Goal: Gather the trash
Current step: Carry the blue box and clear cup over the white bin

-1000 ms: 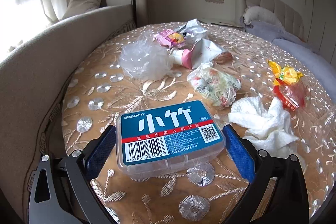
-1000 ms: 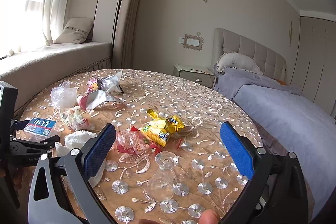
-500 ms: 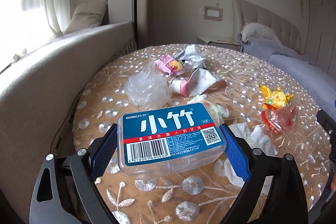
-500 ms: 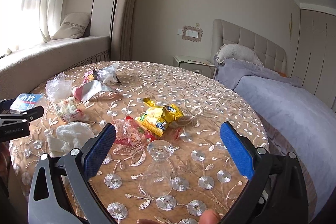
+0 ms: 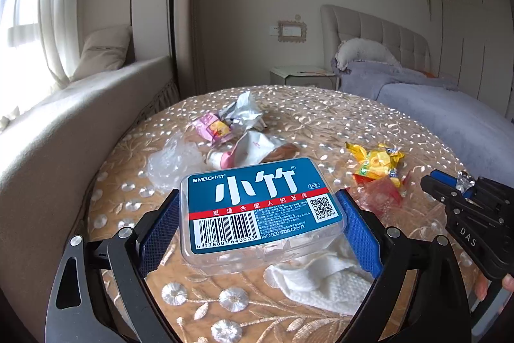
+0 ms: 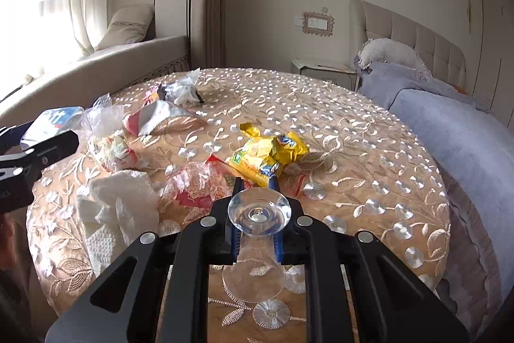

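The glass's (image 6: 257,214) stem is hidden between the right claw's (image 6: 257,198) blue pads, which have just snapped together on it; earlier they stood wide apart. The left claw (image 5: 257,227) clamps a clear, rounded floss box (image 5: 260,211), now lifted above the embroidered round surface (image 5: 321,114) and crumpled tissue (image 5: 321,278).

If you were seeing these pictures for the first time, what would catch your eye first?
First, the clear plastic box with a blue label, clamped between the left tongs and raised above the round embroidered table. Next, the clear upside-down stemmed glass, its stem pinched by the right tongs, which have just been closing. Behind it lie a crumpled yellow snack wrapper and a white paper towel.
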Demonstrator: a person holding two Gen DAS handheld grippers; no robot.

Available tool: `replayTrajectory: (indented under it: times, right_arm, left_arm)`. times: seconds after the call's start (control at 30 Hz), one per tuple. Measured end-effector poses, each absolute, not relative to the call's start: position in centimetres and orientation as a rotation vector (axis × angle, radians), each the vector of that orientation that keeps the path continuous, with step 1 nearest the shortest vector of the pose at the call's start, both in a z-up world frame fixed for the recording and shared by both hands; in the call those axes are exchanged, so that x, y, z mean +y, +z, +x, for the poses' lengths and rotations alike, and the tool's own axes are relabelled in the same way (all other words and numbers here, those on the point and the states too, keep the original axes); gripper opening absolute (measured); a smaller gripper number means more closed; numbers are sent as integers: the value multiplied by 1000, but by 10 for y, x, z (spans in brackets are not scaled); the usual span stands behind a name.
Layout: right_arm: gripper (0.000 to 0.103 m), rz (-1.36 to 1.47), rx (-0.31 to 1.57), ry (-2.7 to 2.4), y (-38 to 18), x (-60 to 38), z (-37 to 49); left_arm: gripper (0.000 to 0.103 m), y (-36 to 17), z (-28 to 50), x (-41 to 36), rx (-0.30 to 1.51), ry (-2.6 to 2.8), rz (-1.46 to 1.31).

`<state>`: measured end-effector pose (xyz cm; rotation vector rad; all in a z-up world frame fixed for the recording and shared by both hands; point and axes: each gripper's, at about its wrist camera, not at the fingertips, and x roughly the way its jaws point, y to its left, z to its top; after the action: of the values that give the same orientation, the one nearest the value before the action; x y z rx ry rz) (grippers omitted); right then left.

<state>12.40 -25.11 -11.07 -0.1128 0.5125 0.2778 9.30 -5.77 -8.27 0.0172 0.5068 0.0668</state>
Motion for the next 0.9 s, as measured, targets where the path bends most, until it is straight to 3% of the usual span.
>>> replayTrajectory:
  times: [0.5,0.9]
  right_arm:
    - [17,-137,375,122,-55,-327,89]
    - [17,-113,370,-95,-56,-416,58]
  left_arm:
    - [91,-64,104,-170,453,-196,86]
    - [91,-79,95,-275,469,-429,198]
